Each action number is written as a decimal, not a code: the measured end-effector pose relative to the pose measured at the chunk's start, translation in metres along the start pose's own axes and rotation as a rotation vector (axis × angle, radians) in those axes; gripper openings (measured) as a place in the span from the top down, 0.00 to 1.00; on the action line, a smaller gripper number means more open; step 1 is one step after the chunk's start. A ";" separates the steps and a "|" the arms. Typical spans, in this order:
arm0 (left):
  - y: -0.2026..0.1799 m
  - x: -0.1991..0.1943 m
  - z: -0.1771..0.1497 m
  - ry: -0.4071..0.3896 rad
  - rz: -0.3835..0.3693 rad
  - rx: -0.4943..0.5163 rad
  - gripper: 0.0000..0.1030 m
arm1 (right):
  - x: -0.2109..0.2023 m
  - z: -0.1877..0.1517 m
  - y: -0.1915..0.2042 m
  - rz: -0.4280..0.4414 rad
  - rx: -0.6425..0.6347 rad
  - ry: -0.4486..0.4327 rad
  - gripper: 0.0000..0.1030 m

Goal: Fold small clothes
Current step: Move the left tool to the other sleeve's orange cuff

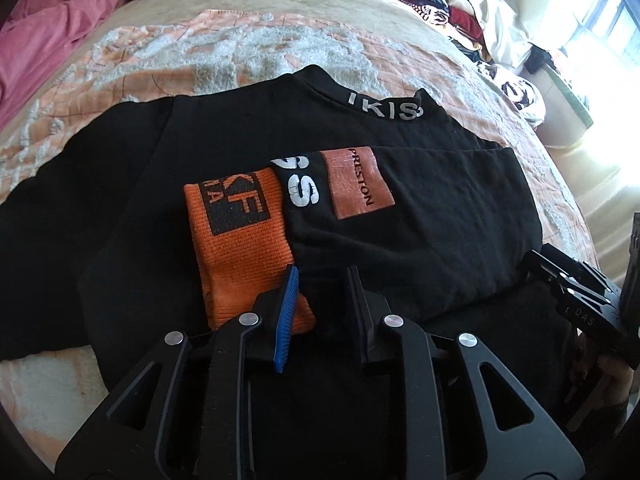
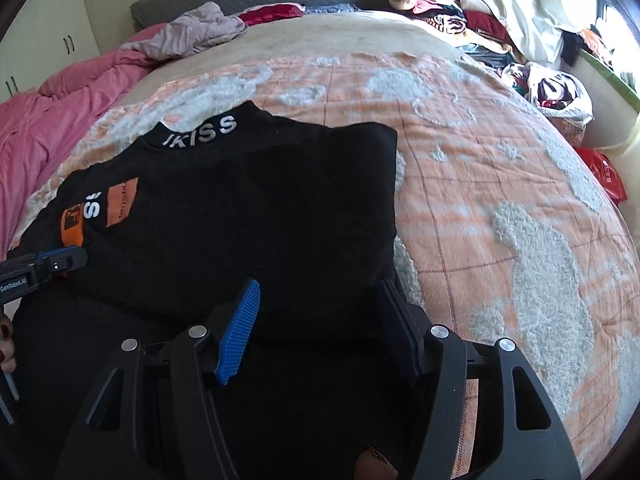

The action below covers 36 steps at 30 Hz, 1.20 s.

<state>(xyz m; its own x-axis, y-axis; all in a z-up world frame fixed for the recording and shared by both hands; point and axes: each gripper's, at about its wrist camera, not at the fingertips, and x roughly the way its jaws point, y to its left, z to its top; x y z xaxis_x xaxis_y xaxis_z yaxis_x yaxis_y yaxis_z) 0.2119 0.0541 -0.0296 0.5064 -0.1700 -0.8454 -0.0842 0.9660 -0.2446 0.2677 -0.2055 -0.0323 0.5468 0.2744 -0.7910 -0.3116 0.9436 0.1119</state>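
The black top [image 1: 224, 160] lies flat in the middle of the bed [image 2: 500, 168], its sleeve folded in to make it smaller, with the left hand-held gripper [image 1: 322, 280] slightly apart and the right hand-held gripper [image 2: 318, 292] wide apart, both empty above it.

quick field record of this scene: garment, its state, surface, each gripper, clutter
garment: black top, IKISS on the collar, orange cuff
state: laid flat, one sleeve folded across the body
surface: peach and white blanket on a bed
left gripper: jaws a little apart over the cuff edge, nothing gripped
right gripper: jaws open over the top's lower part
clutter: pink bedding, clothes pile
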 end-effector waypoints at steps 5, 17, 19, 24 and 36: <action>0.003 -0.009 -0.003 -0.010 -0.015 0.000 0.84 | -0.002 -0.004 0.003 -0.001 -0.007 -0.014 0.42; 0.005 -0.054 -0.021 -0.107 -0.008 0.052 0.50 | -0.019 -0.011 0.016 0.024 -0.010 -0.071 0.27; 0.010 -0.060 -0.024 -0.119 0.000 0.047 0.43 | -0.022 -0.012 0.019 0.030 -0.009 -0.081 0.23; 0.022 -0.075 -0.031 -0.152 0.031 0.021 0.23 | -0.027 -0.014 0.029 0.032 -0.016 -0.111 0.16; 0.056 -0.097 -0.052 -0.210 0.075 -0.068 0.09 | -0.042 -0.017 0.057 0.053 -0.049 -0.159 0.14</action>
<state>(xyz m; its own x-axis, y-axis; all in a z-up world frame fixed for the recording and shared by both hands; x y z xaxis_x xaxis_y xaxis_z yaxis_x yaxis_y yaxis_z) 0.1129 0.1143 0.0142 0.6634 -0.0473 -0.7468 -0.1820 0.9578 -0.2223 0.2143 -0.1666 -0.0029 0.6432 0.3531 -0.6794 -0.3787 0.9179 0.1186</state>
